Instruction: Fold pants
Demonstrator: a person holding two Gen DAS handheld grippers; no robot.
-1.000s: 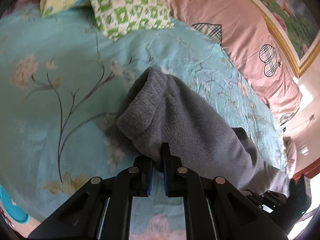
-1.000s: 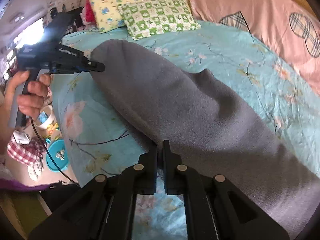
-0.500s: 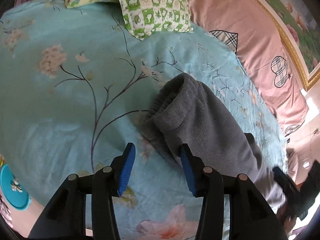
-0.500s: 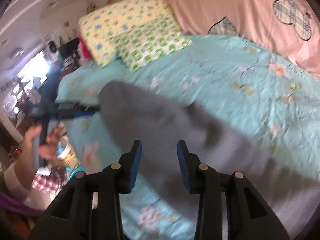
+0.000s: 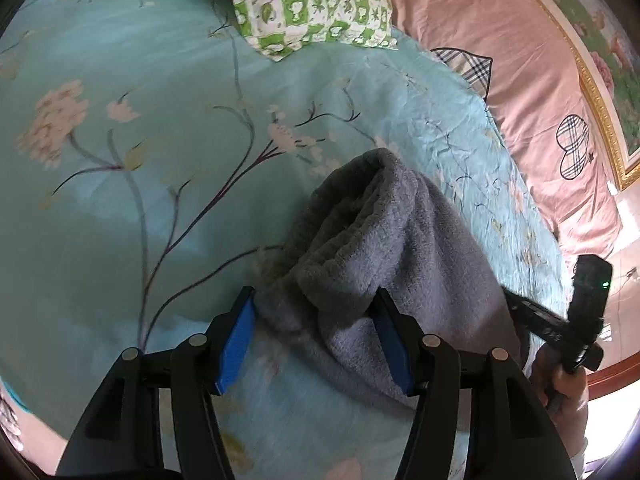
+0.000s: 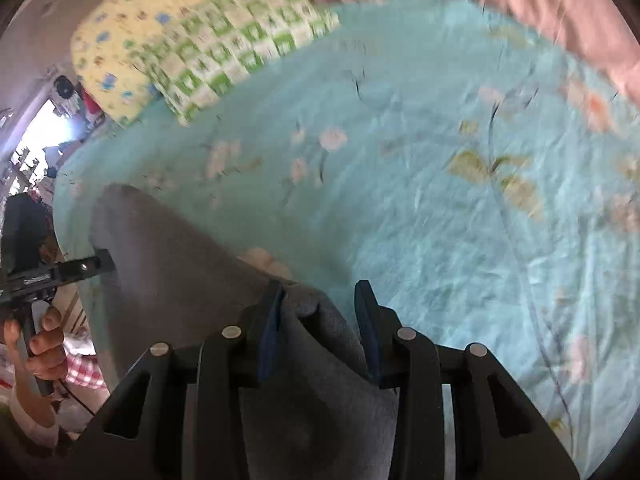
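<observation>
This is a home bedroom. A bed spread with a turquoise floral sheet carries a green checked pillow, a yellow patterned pillow and a pink quilt with plaid hearts, under a gilt-framed picture.

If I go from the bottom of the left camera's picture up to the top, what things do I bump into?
Left gripper, jaws open → gray pants, bunched between the fingers → teal flowered bedsheet → green checkered pillow.
</observation>
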